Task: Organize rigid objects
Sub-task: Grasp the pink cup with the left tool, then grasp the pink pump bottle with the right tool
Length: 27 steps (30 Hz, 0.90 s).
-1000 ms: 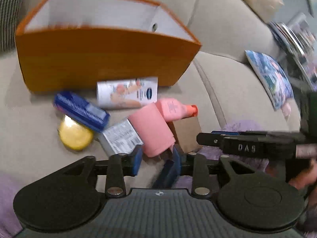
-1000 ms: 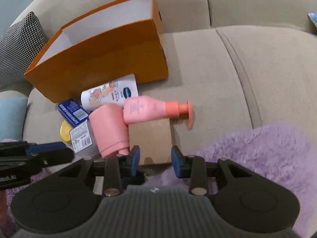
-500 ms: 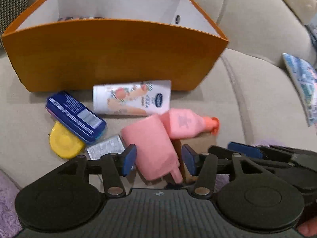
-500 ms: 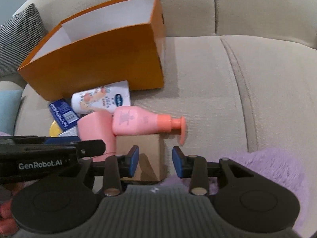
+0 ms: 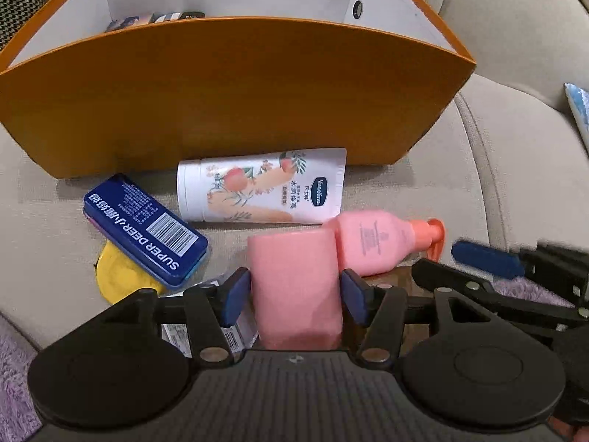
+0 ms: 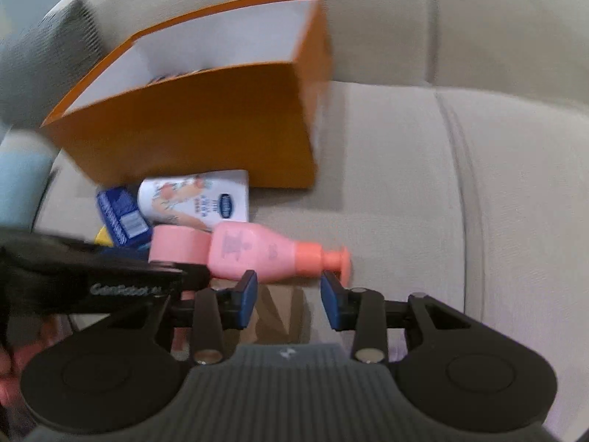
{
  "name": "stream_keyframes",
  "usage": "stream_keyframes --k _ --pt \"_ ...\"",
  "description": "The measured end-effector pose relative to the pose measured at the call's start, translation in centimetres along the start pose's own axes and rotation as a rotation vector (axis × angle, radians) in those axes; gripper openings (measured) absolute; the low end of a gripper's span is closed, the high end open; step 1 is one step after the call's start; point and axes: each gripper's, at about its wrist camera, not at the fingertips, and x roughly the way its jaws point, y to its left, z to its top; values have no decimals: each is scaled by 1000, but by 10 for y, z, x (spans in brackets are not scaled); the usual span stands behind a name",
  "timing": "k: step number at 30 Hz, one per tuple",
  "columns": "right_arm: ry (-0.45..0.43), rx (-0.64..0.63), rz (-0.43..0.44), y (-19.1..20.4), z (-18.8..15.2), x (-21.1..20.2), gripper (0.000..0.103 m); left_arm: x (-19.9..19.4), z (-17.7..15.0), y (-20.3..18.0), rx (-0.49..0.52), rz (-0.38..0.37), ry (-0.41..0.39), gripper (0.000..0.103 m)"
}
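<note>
A pink cylinder (image 5: 294,280) lies on the sofa between the fingers of my left gripper (image 5: 294,296), which is open around it with small gaps on both sides. A pink pump bottle (image 5: 375,245) lies to its right, over a brown box (image 6: 279,313). My right gripper (image 6: 289,300) is open just short of the pump bottle (image 6: 265,254), above the brown box. A white Vaseline tube (image 5: 261,188), a blue tin (image 5: 147,232) and a yellow disc (image 5: 121,276) lie in front of an orange box (image 5: 235,95).
The orange box has white inner walls and holds some items at its back left (image 5: 154,20). Beige sofa cushions (image 6: 405,184) stretch to the right. A purple fluffy rug (image 5: 14,368) lies at the near left. A patterned pillow (image 5: 579,110) sits at the far right.
My left gripper has moved forward so that the pink cylinder now sits between its fingers. My right gripper has opened wider and moved nearer to the pump bottle.
</note>
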Motion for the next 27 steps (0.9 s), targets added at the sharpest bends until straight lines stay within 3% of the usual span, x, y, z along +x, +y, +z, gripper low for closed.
stream_keyframes --k 7,8,19,24,27 --pt "73 -302 90 5 20 13 42 3 4 10 8 -46 28 67" --pt "90 -335 98 7 23 15 43 3 5 10 8 -52 31 62" --pt "176 -562 192 30 40 41 58 -16 9 21 25 -101 -25 61" --pt "201 -574 204 34 41 50 61 -19 9 33 -7 -139 -32 61" --pt "195 -480 226 20 42 48 60 -24 6 41 -17 -161 -43 61"
